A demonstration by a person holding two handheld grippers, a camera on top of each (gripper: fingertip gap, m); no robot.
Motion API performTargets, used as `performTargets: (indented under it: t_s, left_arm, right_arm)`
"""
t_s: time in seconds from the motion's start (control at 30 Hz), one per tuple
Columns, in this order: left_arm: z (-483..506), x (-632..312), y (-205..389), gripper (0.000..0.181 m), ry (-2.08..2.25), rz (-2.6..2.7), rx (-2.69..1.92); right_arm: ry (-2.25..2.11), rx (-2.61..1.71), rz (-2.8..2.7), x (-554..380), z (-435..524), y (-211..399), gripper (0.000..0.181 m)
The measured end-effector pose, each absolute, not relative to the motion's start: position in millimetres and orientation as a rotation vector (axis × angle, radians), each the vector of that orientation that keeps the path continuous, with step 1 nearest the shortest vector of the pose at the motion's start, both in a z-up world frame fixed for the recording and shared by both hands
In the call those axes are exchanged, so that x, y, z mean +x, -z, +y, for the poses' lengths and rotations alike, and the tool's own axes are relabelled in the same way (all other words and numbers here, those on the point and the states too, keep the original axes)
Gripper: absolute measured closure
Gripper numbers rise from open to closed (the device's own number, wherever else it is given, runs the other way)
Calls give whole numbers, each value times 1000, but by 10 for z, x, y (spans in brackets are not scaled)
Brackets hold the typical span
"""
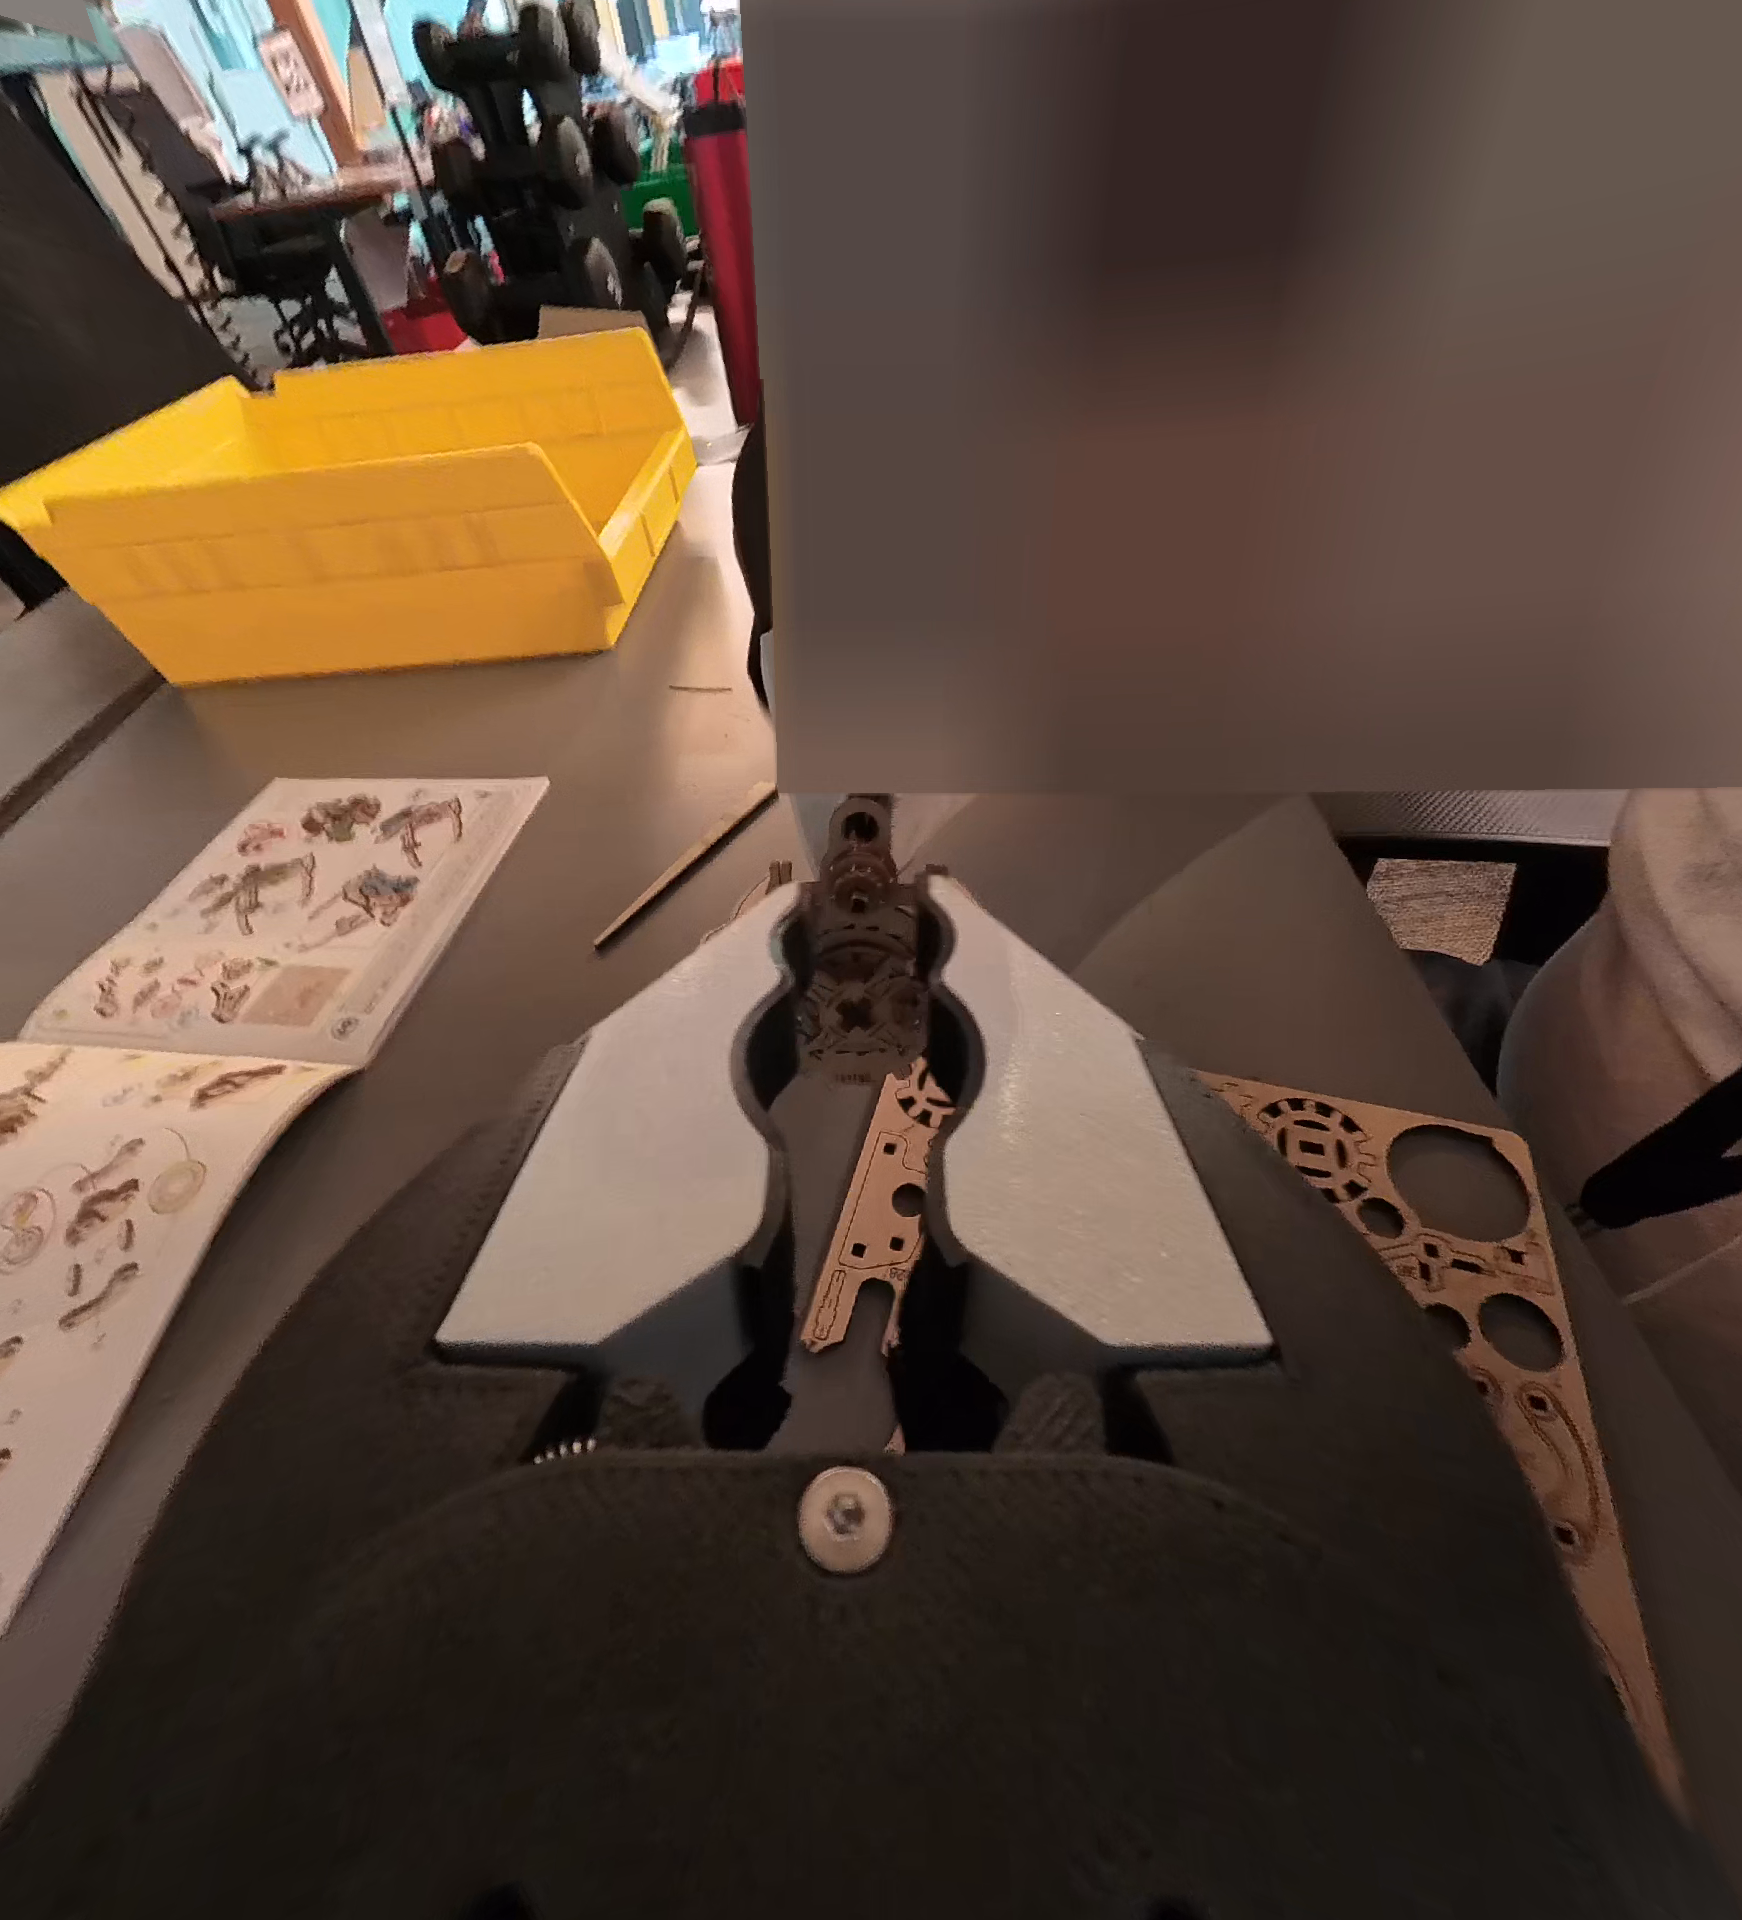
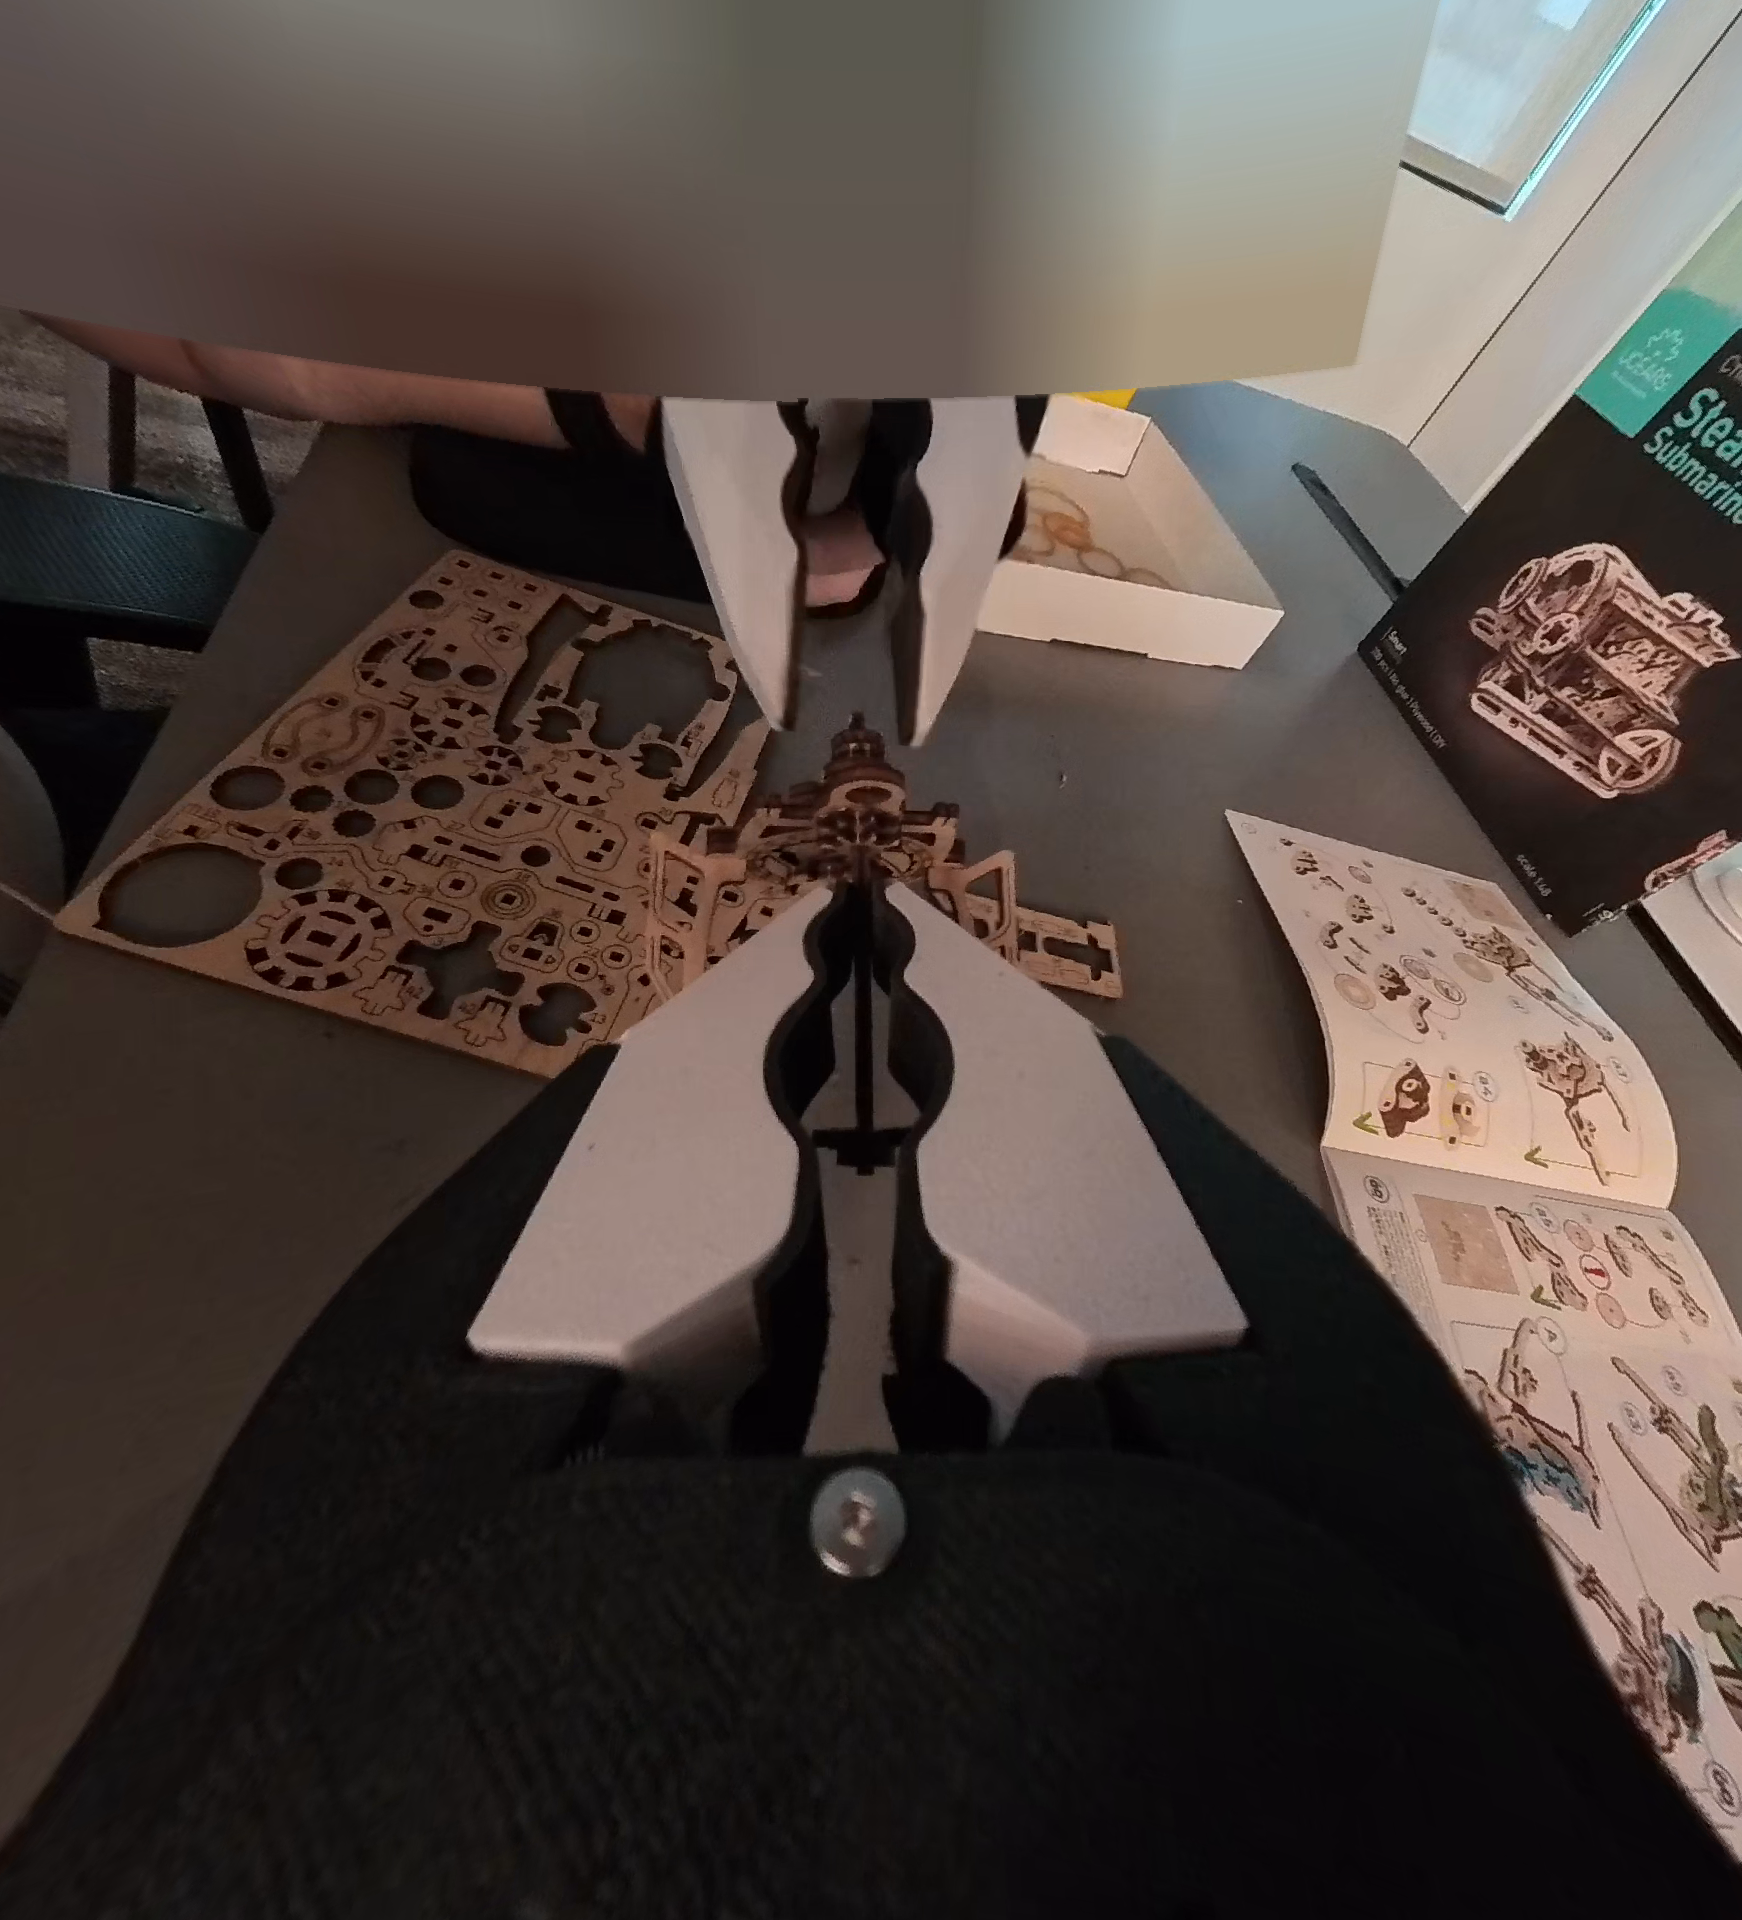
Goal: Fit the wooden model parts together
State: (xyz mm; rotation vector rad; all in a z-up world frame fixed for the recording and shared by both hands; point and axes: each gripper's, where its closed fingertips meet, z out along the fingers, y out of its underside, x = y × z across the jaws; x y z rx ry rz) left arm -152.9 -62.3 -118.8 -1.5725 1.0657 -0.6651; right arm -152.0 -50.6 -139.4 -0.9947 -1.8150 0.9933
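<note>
In the left wrist view, an open instruction booklet point(image 1: 254, 935) lies at 9 o'clock and an empty-looking yellow bin point(image 1: 358, 540) sits at 10 o'clock. Both are off to the side, probably so the steps can be read while the middle of the grey table point(image 1: 555, 748) stays free for the work. At the centre, the left gripper point(image 1: 862, 894) has its fingers drawn in on the wooden sub-assembly point(image 1: 859, 966). This is a small, dark-edged stack of laser-cut gears and cross-shaped plates with a round knob on its far end, and it appears to be held above the table. A pale slotted strip point(image 1: 877, 1195) shows below the fingers, but I cannot tell whether it lies on the table or is part of what is held. In the right wrist view, the punched plywood sheet point(image 2: 379, 852) lies flat at 9 o'clock, with many of its part outlines already empty. The right gripper point(image 2: 859, 883) is pressed onto a thin flat part point(image 2: 861, 1039), seen edge-on as a dark line. It points at 12 o'clock, straight into the sub-assembly, so the two grippers likely face each other in order to push this part into a slot. Loose frame pieces point(image 2: 1043, 935) rest just beyond. A white tray point(image 2: 1137, 592) sits at 1 o'clock and the dark kit box point(image 2: 1625, 644) at 2 o'clock.
</note>
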Motion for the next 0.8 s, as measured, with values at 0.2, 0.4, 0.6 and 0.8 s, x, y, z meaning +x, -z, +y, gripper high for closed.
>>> performTargets:
  t_s: [0.2, 0.4, 0.6, 0.8]
  left_arm:
    - [-679, -1683, 782, 160, 743, 955, -1432]
    - [-639, -1887, 457, 160, 874, 767, -1323]
    - [-635, -2004, 345, 158, 976, 691, -1273]
    - [-620, -2008, 411, 157, 942, 727, -1317]
  right_arm:
    - [-1123, -959, -1735, -1472, -522, 1196, 180]
    - [-1346, -835, -1582, -1334, -576, 807, 180]
    - [-1474, -790, -1472, -1223, -532, 587, 181]
    - [-1468, -804, -1464, -1226, -506, 586, 180]
